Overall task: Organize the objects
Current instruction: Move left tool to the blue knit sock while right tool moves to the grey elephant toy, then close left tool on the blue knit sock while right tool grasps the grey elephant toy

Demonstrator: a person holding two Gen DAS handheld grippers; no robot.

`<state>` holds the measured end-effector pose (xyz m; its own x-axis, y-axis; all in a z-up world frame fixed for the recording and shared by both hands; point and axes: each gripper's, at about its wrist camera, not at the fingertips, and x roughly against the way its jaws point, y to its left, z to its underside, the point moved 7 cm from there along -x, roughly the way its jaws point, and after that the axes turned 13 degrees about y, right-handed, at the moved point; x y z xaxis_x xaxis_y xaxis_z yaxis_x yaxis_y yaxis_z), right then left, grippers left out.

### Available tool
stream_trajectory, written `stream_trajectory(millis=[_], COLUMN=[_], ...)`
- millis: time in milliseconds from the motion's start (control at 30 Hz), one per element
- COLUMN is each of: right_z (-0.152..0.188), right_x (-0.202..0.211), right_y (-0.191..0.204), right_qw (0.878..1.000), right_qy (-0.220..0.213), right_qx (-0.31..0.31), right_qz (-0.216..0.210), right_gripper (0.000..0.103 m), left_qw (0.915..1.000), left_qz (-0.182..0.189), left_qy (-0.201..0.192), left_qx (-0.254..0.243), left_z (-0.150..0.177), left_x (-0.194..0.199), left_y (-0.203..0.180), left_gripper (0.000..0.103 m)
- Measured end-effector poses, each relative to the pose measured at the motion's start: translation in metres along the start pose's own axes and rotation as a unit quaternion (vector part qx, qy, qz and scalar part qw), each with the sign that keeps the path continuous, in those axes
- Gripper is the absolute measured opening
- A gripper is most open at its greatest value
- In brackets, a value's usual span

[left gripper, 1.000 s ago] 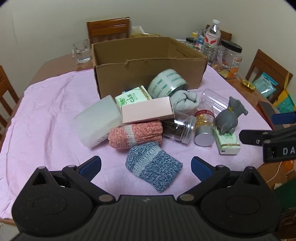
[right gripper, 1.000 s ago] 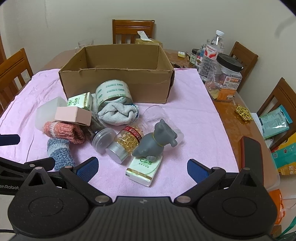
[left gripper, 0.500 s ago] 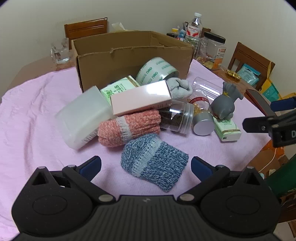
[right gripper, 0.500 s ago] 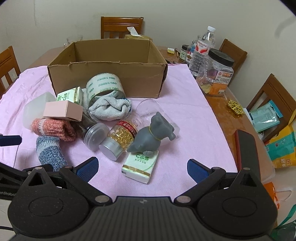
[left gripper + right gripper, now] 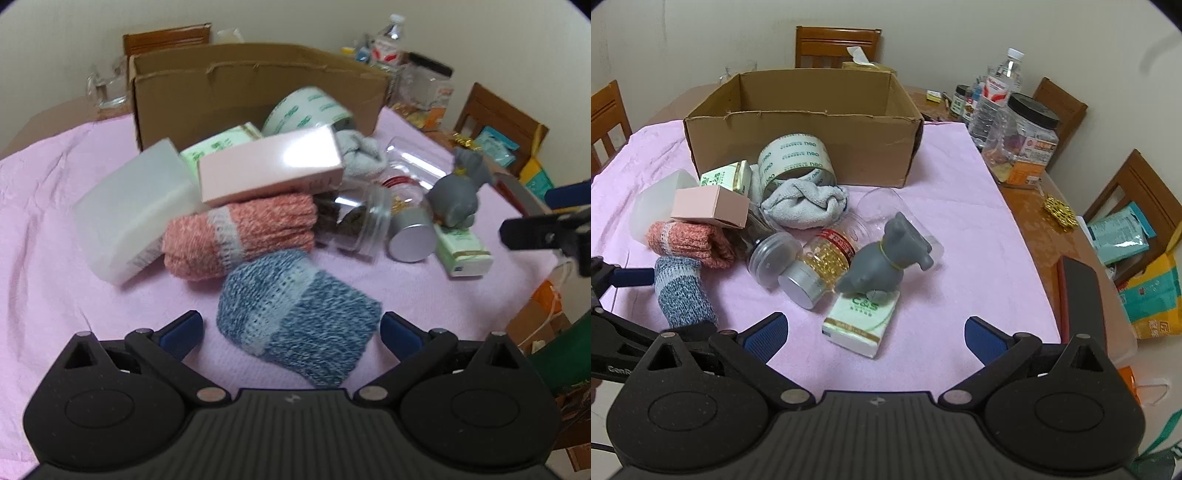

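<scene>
- blue knitted sock (image 5: 295, 317) lies on the pink cloth (image 5: 55, 229), nearest item of the pile, just in front of the pink knitted sock (image 5: 243, 232).
- left gripper (image 5: 291, 328) has its jaws spread wide, having just begun closing a little; the blue sock sits between the pads, though blur makes it hard to say whether either pad touches it.
- right gripper (image 5: 875, 332) stands wide open and holds nothing, over bare cloth just before the tissue pack (image 5: 862, 319).
- grey toy animal (image 5: 886, 258) rests on that tissue pack, beside the capsule jar (image 5: 820, 266).
- pink box (image 5: 269, 166) lies on top of the pink sock.
- cardboard box (image 5: 805, 147) stands open behind the pile, with the tape roll (image 5: 796, 162) leaning at its front wall.
</scene>
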<state>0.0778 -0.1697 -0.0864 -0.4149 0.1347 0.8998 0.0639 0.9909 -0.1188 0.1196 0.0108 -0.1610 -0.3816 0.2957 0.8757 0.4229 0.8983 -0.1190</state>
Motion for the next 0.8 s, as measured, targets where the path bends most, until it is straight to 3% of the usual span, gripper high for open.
stream_trajectory(millis=[500, 800], right_z=[-0.028, -0.028], right_x=[-0.011, -0.038], right_y=[-0.012, 0.003], right_qw=[0.998, 0.985], right_qy=[-0.021, -0.027], right_qx=[0.066, 0.157], right_qz=[0.011, 0.059], right_gripper=[0.103, 0.103], left_qw=[0.9986, 0.998], left_qz=[-0.05, -0.061], left_qy=[-0.019, -0.017], left_qx=[-0.008, -0.001], left_z=[-0.007, -0.008], left_x=[-0.011, -0.012], left_y=[-0.014, -0.015], left_gripper=[0.093, 0.093])
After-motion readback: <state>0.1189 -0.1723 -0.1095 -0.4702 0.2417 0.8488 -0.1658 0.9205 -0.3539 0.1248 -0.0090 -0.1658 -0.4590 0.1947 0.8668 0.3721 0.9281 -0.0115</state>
